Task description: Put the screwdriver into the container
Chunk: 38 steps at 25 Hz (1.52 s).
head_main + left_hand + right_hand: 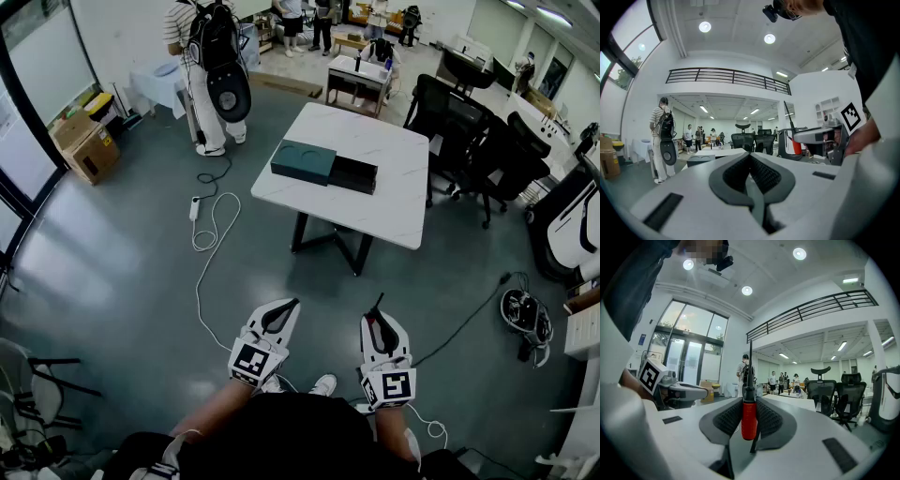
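Note:
My right gripper (379,317) is shut on a screwdriver (749,419) with a red handle; its thin black shaft (750,364) points up past the jaw tips. In the head view the shaft (378,306) sticks out ahead of the right gripper. My left gripper (292,305) is shut with nothing in it, and its pads meet at the tip (750,157). Both grippers hang low in front of the person's body, well short of the white table (394,202). A dark teal container (303,161) lies on that table, with a black box (354,174) against its right side.
A person with a backpack (211,66) stands beyond the table's left. A white cable (208,246) snakes over the grey floor. Black office chairs (473,136) crowd the table's right side. A cardboard box (86,148) sits far left and a small desk (358,75) behind.

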Available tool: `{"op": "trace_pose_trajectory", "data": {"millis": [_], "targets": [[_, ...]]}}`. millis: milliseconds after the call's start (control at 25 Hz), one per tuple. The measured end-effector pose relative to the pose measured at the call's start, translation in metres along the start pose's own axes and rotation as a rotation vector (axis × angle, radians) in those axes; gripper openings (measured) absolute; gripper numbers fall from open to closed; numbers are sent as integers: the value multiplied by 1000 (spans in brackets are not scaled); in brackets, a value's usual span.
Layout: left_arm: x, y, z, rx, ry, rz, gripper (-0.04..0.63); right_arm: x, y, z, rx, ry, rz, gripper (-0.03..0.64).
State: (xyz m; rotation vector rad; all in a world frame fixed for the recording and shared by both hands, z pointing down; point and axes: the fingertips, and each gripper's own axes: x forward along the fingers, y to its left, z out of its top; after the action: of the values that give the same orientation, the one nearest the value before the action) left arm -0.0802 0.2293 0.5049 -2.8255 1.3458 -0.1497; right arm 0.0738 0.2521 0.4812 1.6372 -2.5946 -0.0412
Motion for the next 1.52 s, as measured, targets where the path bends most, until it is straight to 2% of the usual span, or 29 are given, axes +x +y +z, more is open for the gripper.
{"op": "trace_pose_trajectory", "data": {"millis": [320, 520, 680, 880, 1000, 1120, 1280, 1520], "targets": [[3, 0, 13, 31, -5, 4, 5, 5, -2, 0, 2, -9, 9, 103], [8, -6, 18, 29, -11, 10, 5, 2, -6, 17, -31, -69, 14, 103], [15, -14, 24, 26, -19, 13, 5, -2, -14, 25, -17, -99, 14, 103], [24, -29, 25, 71, -1, 19, 5, -19, -31, 31, -90, -156, 20, 104], [26, -35, 24, 48, 11, 42, 5, -25, -43, 31, -75, -157, 34, 104], [34, -39, 25, 58, -3, 67, 5, -23, -47, 27, -52, -153, 74, 104], [34, -40, 33, 8, 4, 98, 5, -18, -43, 26, -45, -150, 118, 104], [36, -30, 42, -14, -35, 87, 5, -3, -37, 17, -31, -130, 119, 104]]}}
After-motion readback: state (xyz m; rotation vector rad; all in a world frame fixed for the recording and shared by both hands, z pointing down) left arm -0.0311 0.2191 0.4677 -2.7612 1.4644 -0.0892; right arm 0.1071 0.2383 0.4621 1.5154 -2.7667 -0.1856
